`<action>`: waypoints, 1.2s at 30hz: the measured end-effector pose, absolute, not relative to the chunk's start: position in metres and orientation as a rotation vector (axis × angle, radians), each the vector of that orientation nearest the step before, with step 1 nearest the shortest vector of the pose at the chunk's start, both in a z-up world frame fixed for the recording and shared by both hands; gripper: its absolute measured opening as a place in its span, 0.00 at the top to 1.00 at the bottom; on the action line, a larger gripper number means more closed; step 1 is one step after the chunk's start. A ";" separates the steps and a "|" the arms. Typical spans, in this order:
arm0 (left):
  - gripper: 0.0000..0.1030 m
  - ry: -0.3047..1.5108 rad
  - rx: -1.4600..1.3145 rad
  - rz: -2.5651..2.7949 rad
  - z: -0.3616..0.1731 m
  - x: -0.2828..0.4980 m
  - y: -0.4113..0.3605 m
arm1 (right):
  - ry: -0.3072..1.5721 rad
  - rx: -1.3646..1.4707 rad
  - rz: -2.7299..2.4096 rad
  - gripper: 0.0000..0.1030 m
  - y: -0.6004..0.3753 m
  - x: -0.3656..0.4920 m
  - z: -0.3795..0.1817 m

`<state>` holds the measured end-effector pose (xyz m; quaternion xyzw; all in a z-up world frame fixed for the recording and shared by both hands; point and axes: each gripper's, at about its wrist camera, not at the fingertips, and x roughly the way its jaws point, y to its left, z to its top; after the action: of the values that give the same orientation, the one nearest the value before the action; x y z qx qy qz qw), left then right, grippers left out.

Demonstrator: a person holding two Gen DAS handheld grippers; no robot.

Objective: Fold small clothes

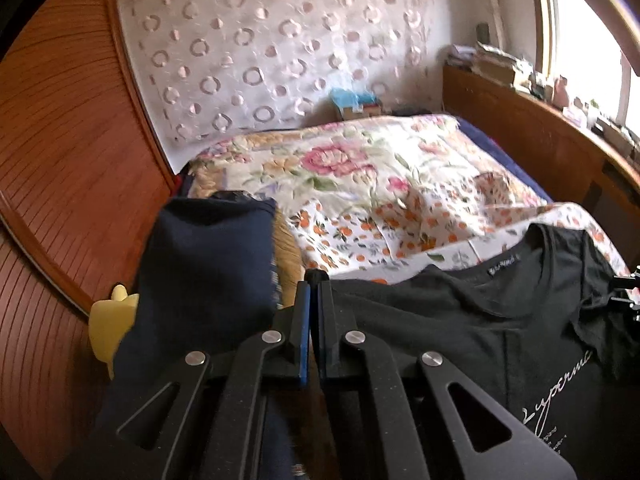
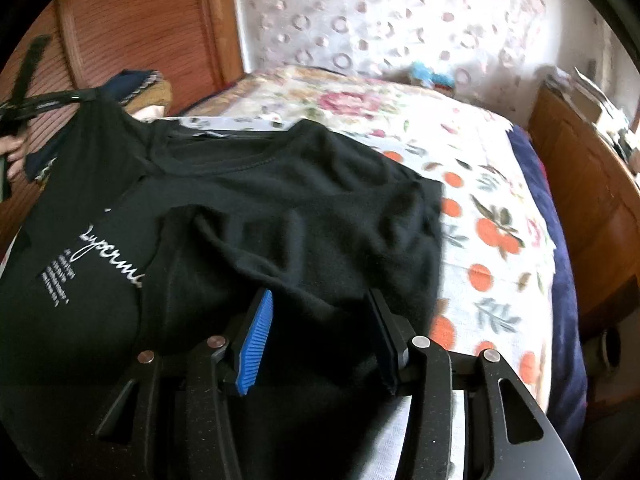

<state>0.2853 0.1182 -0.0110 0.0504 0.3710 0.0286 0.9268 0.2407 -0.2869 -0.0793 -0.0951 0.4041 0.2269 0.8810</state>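
Note:
A black T-shirt (image 1: 460, 320) with white script lettering lies on the floral bedspread (image 1: 360, 184). My left gripper (image 1: 314, 284) is shut on the T-shirt's left shoulder edge and holds it raised. In the right wrist view the left gripper (image 2: 86, 96) shows at the upper left, and the T-shirt (image 2: 300, 200) is pulled up into a peak under it. My right gripper (image 2: 320, 304) stands open low over the T-shirt's right side, where a sleeve is folded in across the chest. Black cloth lies between its blue pads (image 2: 256, 332), which do not press on it.
A folded navy garment (image 1: 208, 256) rests left of the T-shirt, with a yellow object (image 1: 108, 320) beside it. Slatted wooden panelling (image 1: 60, 160) bounds the left side and a wooden shelf (image 1: 520, 120) with books the right. A hand (image 2: 12, 152) shows at the left edge.

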 end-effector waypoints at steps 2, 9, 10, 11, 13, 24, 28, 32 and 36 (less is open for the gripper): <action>0.96 0.752 0.097 0.048 -0.008 0.282 0.122 | 0.820 -0.168 0.464 0.52 -0.296 0.245 -0.068; 0.96 0.721 0.078 -0.022 -0.007 0.264 0.111 | 0.859 -0.182 0.433 0.52 -0.301 0.287 -0.071; 0.96 0.717 0.077 -0.033 -0.008 0.260 0.109 | 0.871 -0.179 0.423 0.52 -0.301 0.295 -0.074; 0.96 0.715 0.077 -0.041 -0.008 0.258 0.108 | 0.884 -0.175 0.421 0.52 -0.301 0.301 -0.077; 0.96 0.716 0.082 -0.056 -0.010 0.252 0.105 | 0.905 -0.165 0.430 0.52 -0.296 0.314 -0.081; 0.96 0.712 0.026 -0.136 -0.024 0.215 0.093 | 0.959 -0.207 0.420 0.67 -0.273 0.344 -0.079; 0.96 0.704 0.015 -0.154 -0.026 0.193 0.086 | 0.906 -0.237 0.437 0.94 -0.264 0.327 -0.068; 0.96 0.681 0.016 -0.183 -0.020 0.167 0.080 | 0.745 -0.194 0.454 0.94 -0.264 0.283 -0.031; 0.96 0.640 0.026 -0.187 -0.006 0.137 0.081 | 0.626 -0.180 0.473 0.94 -0.268 0.228 0.004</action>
<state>0.1369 0.0808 -0.0056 0.0129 0.3139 -0.0917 0.9449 0.2277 -0.2683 0.0036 -0.0876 0.3046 0.2304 0.9200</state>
